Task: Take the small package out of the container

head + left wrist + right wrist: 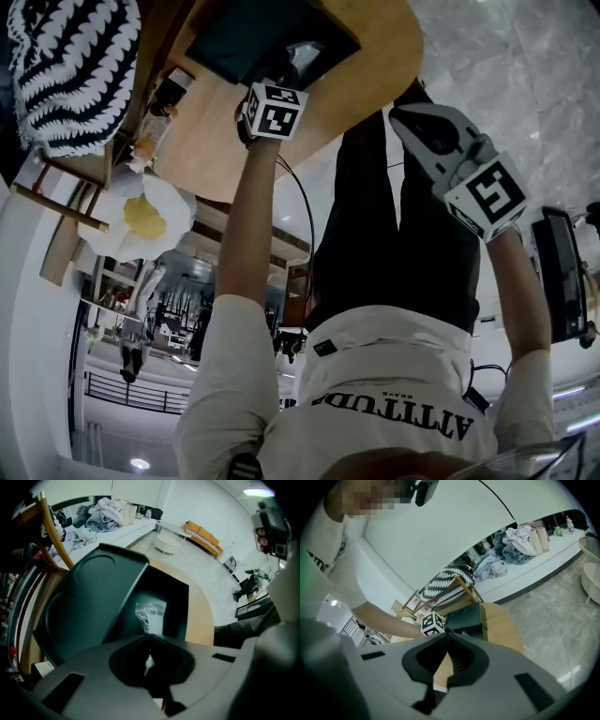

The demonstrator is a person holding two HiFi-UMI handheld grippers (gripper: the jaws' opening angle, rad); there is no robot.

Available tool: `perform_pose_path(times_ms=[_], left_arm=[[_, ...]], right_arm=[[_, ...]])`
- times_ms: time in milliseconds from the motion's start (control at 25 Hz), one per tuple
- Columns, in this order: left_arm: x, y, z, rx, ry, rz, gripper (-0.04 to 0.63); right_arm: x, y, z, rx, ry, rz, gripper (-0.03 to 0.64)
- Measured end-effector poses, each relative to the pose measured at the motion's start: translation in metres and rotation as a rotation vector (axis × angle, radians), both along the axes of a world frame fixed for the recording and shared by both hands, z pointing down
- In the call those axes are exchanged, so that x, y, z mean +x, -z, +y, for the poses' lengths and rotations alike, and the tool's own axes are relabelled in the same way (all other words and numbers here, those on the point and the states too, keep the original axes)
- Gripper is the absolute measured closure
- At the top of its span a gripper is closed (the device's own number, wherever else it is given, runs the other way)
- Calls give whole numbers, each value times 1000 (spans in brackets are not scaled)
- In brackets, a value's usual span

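Note:
A dark green container (164,597) stands on a round wooden table (375,56), its lid (89,602) swung open to the left. Inside lies a small clear plastic package (151,615). In the left gripper view my left gripper (150,639) reaches into the opening, its jaws closed, with a sliver of the package's clear plastic pinched between them. In the head view the left gripper (292,70) sits at the container's mouth (253,37), behind its marker cube. My right gripper (405,117) hangs off the table's edge, shut and empty. The right gripper (447,637) points toward the container (464,618).
A wooden chair draped with a striped black-and-white cloth (75,66) stands beside the table. A bottle (159,117) and a white wrapper with something yellow (145,216) lie near the table's rim. Clothes (103,510) are heaped on a far ledge, beyond a marble floor (562,616).

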State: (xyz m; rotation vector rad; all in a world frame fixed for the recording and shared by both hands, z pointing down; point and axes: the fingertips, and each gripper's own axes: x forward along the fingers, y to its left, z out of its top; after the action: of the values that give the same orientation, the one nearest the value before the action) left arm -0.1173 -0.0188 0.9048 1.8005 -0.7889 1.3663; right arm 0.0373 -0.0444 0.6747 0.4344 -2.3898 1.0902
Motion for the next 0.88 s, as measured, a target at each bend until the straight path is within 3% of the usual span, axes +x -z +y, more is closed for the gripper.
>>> perform_pose_path(times_ms=[280, 880], left_arm=[[7, 53, -9, 50, 50, 48, 574], [-14, 229, -23, 235, 176, 110, 574]], right_arm=[[-6, 41, 5, 48, 35, 15, 595], [-6, 163, -5, 198, 54, 72, 595]])
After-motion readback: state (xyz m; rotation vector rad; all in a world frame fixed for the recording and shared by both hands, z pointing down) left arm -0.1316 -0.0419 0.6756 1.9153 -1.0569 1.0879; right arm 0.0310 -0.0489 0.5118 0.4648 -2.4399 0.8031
